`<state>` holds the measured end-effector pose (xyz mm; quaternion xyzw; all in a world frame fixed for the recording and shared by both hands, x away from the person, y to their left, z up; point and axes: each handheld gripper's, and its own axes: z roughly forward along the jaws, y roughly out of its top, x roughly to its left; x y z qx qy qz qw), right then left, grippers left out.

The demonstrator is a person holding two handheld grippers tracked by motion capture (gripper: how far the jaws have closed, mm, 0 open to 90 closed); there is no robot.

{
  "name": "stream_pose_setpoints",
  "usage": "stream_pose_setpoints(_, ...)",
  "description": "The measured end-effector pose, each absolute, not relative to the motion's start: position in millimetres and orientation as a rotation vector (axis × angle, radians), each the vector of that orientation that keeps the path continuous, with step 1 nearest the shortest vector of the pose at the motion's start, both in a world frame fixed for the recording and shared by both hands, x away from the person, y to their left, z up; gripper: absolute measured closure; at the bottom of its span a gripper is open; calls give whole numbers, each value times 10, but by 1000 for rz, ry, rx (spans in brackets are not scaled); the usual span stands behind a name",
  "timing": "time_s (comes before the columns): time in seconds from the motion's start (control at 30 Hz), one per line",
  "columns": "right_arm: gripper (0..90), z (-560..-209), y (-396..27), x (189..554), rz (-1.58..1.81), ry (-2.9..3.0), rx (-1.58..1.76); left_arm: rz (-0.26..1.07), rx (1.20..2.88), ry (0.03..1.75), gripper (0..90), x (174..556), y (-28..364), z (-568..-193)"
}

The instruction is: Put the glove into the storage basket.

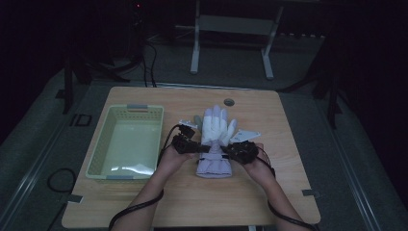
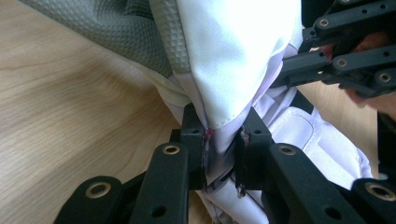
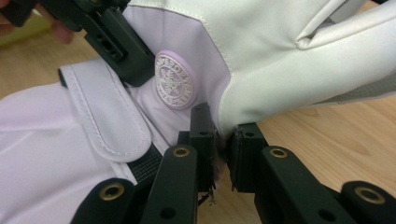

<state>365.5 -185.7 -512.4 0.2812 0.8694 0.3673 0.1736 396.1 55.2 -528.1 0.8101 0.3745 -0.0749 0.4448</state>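
Observation:
A white and lilac ski glove (image 1: 214, 139) lies palm-down in the middle of the wooden table (image 1: 144, 202), fingers pointing away from me, cuff toward me. My left gripper (image 1: 197, 148) is shut on the glove's left edge near the wrist; in the left gripper view its pads pinch a fold of the glove's white fabric (image 2: 224, 154). My right gripper (image 1: 226, 150) is shut on the right edge, gripping the fabric (image 3: 222, 140) just below the thumb. A round lilac logo badge (image 3: 173, 82) sits beside the wrist strap (image 3: 112, 116). The other gripper's black jaws show in each gripper view.
A pale green plastic basket (image 1: 126, 142) stands empty on the table's left part. A small white tag (image 1: 245, 135) hangs at the glove's right. A round hole (image 1: 229, 102) marks the table's far edge. A metal stand (image 1: 231, 33) rises behind the table.

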Motion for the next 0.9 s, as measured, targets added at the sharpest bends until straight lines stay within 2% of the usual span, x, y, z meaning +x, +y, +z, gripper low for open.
stream_pose_setpoints(0.27, 818, -4968, -1896, 3609, 1090, 2452, 804, -140, 2016, 935, 771, 3868, 510, -5046)
stream_pose_setpoints(0.53, 818, -4661, -1937, 3542, 1130, 2396, 810, -90, 2024, 887, 771, 3834, 496, -4695)
stream_pose_setpoints(0.9, 817, -4325, -1798, 3489, 1169, 2354, 786, -44, 2056, 864, 770, 3790, 654, -4292)
